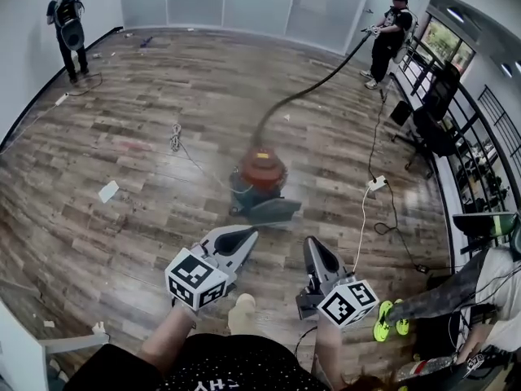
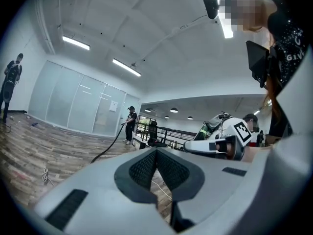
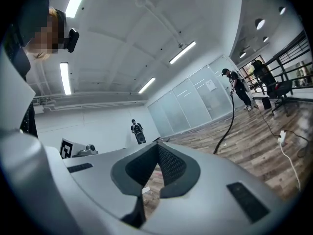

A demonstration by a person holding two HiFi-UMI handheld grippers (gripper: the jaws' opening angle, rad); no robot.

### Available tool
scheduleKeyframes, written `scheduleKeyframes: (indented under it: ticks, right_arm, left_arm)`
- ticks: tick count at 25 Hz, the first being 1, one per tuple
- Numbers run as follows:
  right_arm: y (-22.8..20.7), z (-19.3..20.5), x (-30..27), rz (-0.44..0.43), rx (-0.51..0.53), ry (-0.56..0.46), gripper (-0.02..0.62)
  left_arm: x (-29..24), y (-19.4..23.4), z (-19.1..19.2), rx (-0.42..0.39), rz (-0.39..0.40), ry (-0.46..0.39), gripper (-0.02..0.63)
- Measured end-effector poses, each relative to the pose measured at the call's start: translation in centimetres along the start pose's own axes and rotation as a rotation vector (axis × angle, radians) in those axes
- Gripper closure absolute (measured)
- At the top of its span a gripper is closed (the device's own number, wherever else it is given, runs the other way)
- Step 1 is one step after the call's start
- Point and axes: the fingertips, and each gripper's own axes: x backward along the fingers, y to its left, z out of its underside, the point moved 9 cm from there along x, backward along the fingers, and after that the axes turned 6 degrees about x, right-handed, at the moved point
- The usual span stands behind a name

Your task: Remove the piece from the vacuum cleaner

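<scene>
Plastic is probably what you are dealing with. The canister vacuum cleaner (image 1: 259, 182), red on top and grey below, is sitting on the wood floor (image 1: 122, 177) just ahead of you, well apart from both grippers. Its black hose (image 1: 313, 88) is running from the red top to a person (image 1: 389, 35) standing at the far right, who is holding the other end.

Which piece is meant is not showing clearly. The hose's cuff at the red top and the grey part (image 1: 273, 210) at the base are both looking like candidates. Either is likely stiff, light and rather smooth, while the hose itself is likely flexing under any pull, so you would be gripping at a rigid collar rather than the tube.

You are holding the left gripper (image 1: 244, 236) and the right gripper (image 1: 313, 247) low in front of you, side by side. Both are pointing toward the canister, each with its jaws pressed together on nothing.
</scene>
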Motion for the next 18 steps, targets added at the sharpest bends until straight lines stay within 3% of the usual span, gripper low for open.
scheduleKeyframes:
  ticks: [10, 18]
  right_arm:
    - [-9.3, -1.5, -6.5, 0.047, -0.024, 0.011, 0.586]
    - [-14.3, 0.0, -10.2, 0.078, -0.068, 0.041, 0.586]
  left_arm:
    - [-6.9, 6.6, -1.3, -0.047, -0.025, 0.004, 0.597]
    - [-10.4, 12.9, -0.6, 0.002, -0.056, 0.036, 0.597]
